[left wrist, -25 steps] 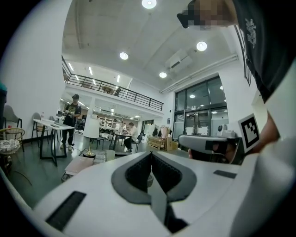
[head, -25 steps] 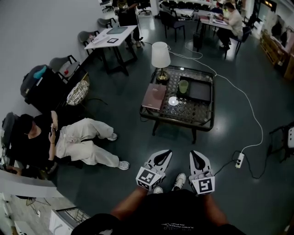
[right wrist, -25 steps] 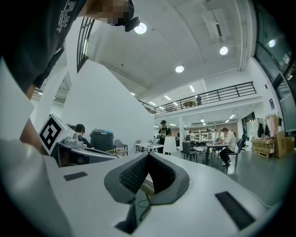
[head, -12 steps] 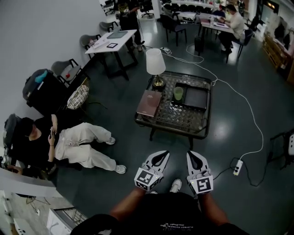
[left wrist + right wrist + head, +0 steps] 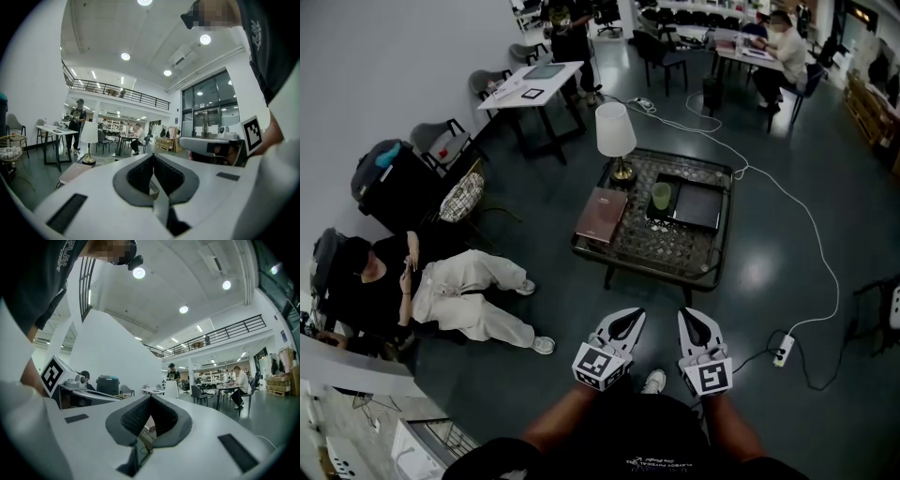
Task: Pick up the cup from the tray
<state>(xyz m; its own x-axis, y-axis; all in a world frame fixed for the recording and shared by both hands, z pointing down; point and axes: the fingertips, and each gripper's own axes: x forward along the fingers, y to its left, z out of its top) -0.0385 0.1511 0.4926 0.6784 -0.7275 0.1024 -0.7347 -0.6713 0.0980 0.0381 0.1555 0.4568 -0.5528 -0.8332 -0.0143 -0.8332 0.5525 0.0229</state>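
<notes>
- Standing on the dark floor ahead of the person, a low glass-topped table (image 5: 675,248) carries everything that belongs to the task.
- Off to the left, a person in white trousers (image 5: 464,298) sits low with legs stretched out, well apart from the table.
- A lamp with a white shade (image 5: 614,131) stands upright at the table's far left corner.
- A dark, flat tray (image 5: 701,208) lies on the far right part of the tabletop.
- A pinkish book (image 5: 600,202) lies flat on the left part, just beside the tray.
- The left gripper (image 5: 629,316) is held low and close to the body and points toward the table; in the left gripper view its jaws (image 5: 153,161) are pressed together with nothing between them.
- The right gripper (image 5: 692,317) sits just beside it, pointing the same way; in the right gripper view its jaws (image 5: 150,401) also meet at the tips and are empty.
- The green cup (image 5: 661,195) stands upright at the tray's left end, long axis vertical and mouth up, well apart from both grippers.
</notes>
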